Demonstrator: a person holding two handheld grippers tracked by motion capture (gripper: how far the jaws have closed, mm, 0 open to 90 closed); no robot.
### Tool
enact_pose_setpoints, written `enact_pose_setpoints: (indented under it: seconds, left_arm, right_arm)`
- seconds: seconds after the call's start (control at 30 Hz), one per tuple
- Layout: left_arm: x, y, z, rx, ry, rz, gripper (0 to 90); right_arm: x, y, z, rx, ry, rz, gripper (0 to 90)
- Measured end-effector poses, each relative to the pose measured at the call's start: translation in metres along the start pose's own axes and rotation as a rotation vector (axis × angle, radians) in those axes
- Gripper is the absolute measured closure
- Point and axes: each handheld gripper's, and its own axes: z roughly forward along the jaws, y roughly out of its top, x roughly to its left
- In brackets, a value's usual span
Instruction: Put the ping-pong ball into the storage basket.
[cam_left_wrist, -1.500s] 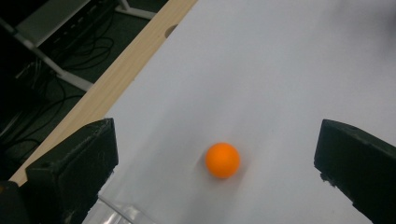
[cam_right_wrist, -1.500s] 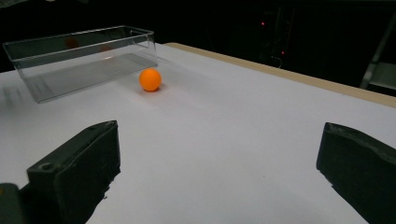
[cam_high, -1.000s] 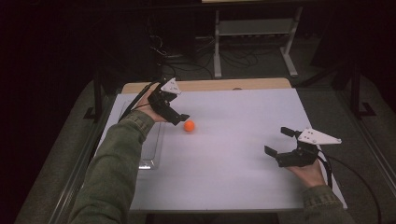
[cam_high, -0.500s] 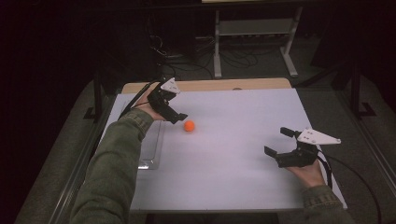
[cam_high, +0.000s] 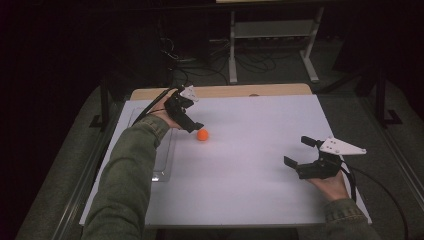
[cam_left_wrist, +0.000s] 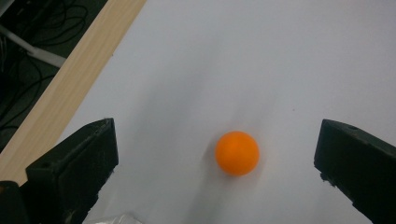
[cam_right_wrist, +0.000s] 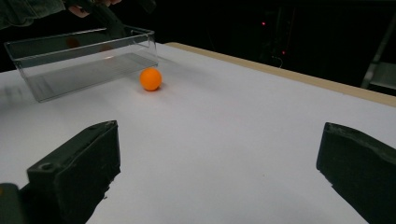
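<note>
Orange ball (cam_high: 202, 134): loose on the white surface (cam_high: 250, 190), just beside the clear tray (cam_high: 165, 165). Left gripper (cam_high: 192, 126): fingers spread wide, ball just ahead between them, nearest hand. Right gripper (cam_high: 300, 152): fingers spread, empty, well apart from the ball.

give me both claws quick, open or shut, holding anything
Left claw: open, holding nothing; the ball lies on the table between its jaws, untouched.
Right claw: open, holding nothing.
</note>
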Motion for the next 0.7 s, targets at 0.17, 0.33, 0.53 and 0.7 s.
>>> enact_pose_setpoints:
  seconds: [0.17,0.33,0.53,0.7]
  left_arm:
    - [0.001,-0.001,0.006,0.007,-0.004,0.005,0.0]
    - [0.000,-0.002,0.010,-0.002,-0.011,0.005,0.0]
    - [0.000,-0.002,0.018,0.012,-0.025,0.018,0.0]
    - [0.000,-0.002,0.024,0.042,-0.039,0.031,0.0]
  right_arm:
    - [0.001,0.000,0.001,0.003,0.003,-0.001,0.0]
    - [0.001,0.000,0.000,0.002,0.004,-0.001,0.0]
    - [0.001,0.000,0.001,0.004,0.009,-0.003,0.0]
    - [0.001,0.000,0.001,0.003,0.011,-0.002,0.0]
